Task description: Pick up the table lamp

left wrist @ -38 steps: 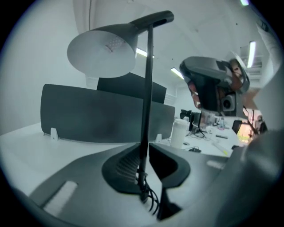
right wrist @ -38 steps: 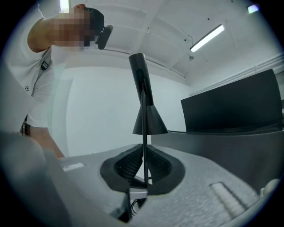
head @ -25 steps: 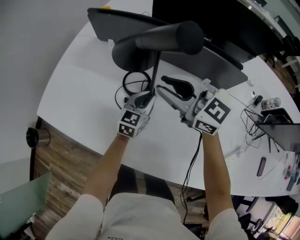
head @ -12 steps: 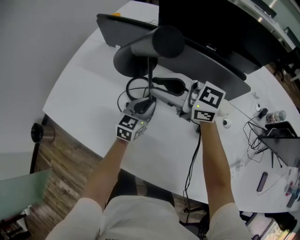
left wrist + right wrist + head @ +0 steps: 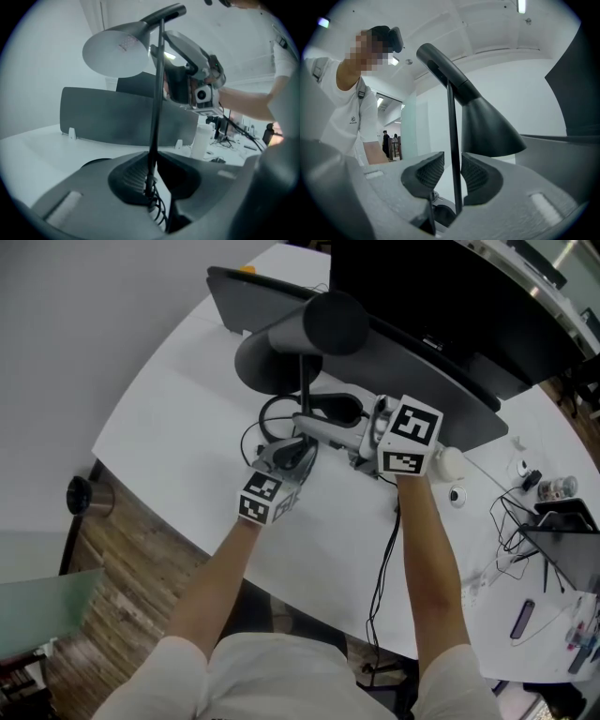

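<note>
The table lamp has a dark grey cone shade point(image 5: 314, 329) on a thin black stem point(image 5: 303, 395) and stands on the white table point(image 5: 169, 427). My left gripper point(image 5: 300, 444) comes from the near side and is shut on the stem low down. In the left gripper view its pad tips pinch the stem point(image 5: 158, 93) under the shade point(image 5: 119, 49). My right gripper point(image 5: 306, 420) reaches in from the right, just above the left one. In the right gripper view the stem point(image 5: 451, 131) stands between its pads point(image 5: 431, 173) with a gap on each side, so it is open.
A coiled black cable point(image 5: 277, 418) lies at the foot of the lamp. Right behind the lamp stand a long dark grey divider panel point(image 5: 422, 367) and a black monitor point(image 5: 450, 287). Cables and small items point(image 5: 525, 512) clutter the table's right end. A black bin point(image 5: 80, 495) stands on the floor at the left.
My right gripper has swung left from beside the lamp until its jaws stand around the stem. The left gripper has kept its hold on the stem.
</note>
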`<control>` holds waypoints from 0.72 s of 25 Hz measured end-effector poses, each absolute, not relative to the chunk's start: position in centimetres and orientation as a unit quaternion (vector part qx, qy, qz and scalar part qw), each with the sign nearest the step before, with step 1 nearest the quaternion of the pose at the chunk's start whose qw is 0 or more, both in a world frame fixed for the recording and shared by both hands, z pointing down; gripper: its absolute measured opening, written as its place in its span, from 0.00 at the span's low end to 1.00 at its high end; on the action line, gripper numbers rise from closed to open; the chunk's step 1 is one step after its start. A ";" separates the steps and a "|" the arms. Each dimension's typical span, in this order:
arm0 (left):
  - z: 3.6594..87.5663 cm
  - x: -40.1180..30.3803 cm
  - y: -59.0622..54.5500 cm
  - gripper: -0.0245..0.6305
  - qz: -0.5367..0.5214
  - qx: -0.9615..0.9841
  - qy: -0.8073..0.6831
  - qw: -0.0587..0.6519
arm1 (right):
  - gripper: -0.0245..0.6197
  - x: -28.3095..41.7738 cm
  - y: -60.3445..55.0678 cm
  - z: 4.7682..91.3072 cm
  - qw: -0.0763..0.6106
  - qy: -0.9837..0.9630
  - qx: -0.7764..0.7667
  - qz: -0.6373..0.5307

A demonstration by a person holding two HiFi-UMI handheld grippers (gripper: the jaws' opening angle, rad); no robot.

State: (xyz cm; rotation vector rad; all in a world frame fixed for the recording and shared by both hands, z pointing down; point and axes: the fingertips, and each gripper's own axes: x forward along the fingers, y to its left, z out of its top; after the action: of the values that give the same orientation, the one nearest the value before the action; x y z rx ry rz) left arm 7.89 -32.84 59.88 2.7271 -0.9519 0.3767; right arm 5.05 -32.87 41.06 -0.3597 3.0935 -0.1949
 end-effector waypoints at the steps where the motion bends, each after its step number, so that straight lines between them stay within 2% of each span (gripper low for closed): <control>1: 59.9 7.9 -32.9 0.12 0.128 0.930 -0.325 0.115 | 0.21 4.9 -32.9 41.0 0.011 0.992 -0.111 -0.063; 18: 60.2 7.9 -32.9 0.12 0.106 0.932 -0.327 0.113 | 0.20 4.9 -32.9 40.6 0.033 0.994 -0.072 -0.069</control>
State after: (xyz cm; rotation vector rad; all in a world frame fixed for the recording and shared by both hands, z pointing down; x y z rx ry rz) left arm 7.93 -32.95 60.23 2.7351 -0.9581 0.3118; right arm 4.93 -32.95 40.58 -0.2224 3.0601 -0.2110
